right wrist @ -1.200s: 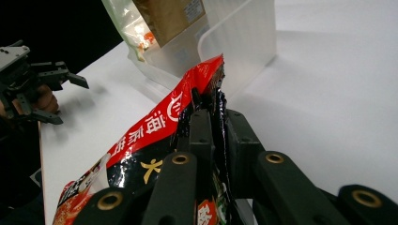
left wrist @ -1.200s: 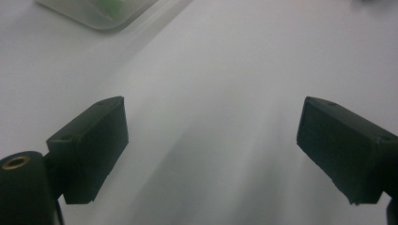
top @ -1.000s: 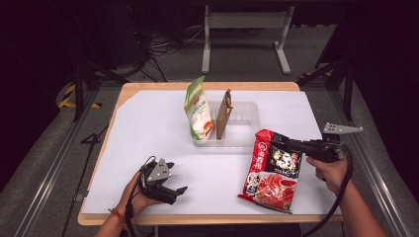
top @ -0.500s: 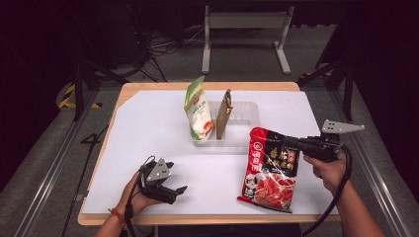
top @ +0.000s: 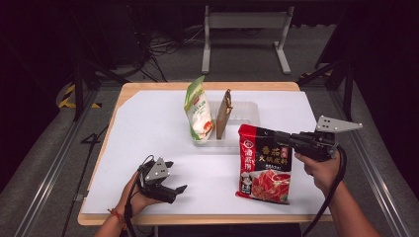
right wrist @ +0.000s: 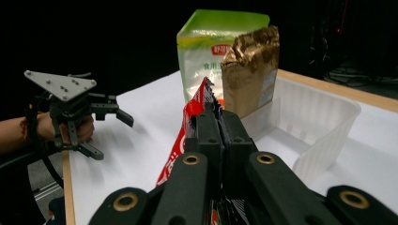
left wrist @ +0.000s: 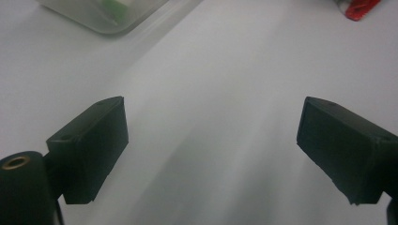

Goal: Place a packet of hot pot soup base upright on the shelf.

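Two pouches stand in the clear tray [top: 247,111]; the red hotpot-base packet [top: 264,163] is pinched by its top edge in the right gripper [top: 284,138], seemingly being lifted trayward. Left gripper [top: 173,190] fingers are spread wide, idle on the worktop [top: 148,128].

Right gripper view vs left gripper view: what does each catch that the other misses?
Right gripper view: the right gripper shut on the red packet's edge, the green pouch and brown pouch upright in the clear tray, and the left gripper held off to the side. Left gripper view: its own jaws spread wide above bare white tabletop. Both: the white tabletop, the tray and the red packet, of which the left gripper view catches only corners.
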A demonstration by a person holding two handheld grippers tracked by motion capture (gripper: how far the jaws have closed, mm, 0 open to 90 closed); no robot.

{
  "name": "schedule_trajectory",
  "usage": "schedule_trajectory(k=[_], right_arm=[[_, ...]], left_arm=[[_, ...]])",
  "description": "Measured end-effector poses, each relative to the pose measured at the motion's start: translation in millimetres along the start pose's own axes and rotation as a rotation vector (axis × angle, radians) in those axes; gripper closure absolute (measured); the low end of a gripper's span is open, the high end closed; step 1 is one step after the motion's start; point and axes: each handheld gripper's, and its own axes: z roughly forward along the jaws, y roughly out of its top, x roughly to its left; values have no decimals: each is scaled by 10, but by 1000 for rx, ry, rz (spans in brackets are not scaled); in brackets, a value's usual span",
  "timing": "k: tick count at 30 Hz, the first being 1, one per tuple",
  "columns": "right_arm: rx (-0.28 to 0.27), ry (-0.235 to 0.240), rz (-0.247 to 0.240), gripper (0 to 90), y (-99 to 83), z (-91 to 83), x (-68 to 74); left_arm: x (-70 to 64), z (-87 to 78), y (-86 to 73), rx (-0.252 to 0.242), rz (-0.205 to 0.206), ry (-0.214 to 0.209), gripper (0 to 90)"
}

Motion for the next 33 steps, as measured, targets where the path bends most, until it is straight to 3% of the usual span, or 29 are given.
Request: schedule_trajectory(k=[7,11,22,33], right_arm=[[-23,15,-35,887,94,5,116],[-27,9,-55,887,141,12,167],[-58,-39,-68,888,244,-32,156],[-87,-73,-52,888,347,-53,108]], left_arm=[[-13,2,54,-27,-3,-11,99],[-19,18,37,-12,1,-8,99],[-11,19,3,6,-1,1,98],[1,-6,-6,0,-1,8,99]])
